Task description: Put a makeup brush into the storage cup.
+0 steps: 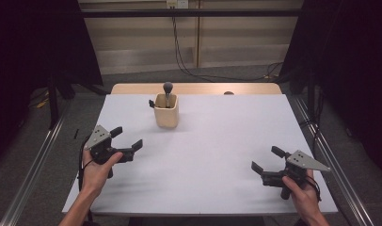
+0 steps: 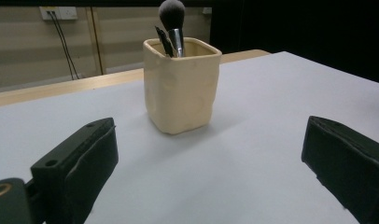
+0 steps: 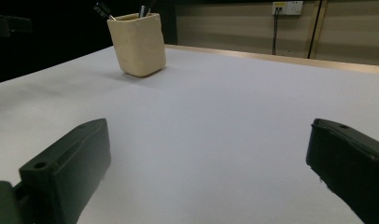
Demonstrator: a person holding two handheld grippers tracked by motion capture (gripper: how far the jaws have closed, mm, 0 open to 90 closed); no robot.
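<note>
Left hand-held gripper (image 1: 128,138) low over the worktop (image 1: 217,141), jaws spread wide, nothing between them, aimed at the cream holder (image 2: 180,84) just ahead. Right hand-held gripper (image 1: 266,159) well apart near the opposite front corner, jaws likewise parted and holding nothing. Holder upright toward the far edge, makeup brush (image 2: 172,23) and a dark thin tool (image 2: 164,42) standing inside it. Judging by this, nothing grasped yet: both items in place, all handling left to do, left side nearer for a first reach.
</note>
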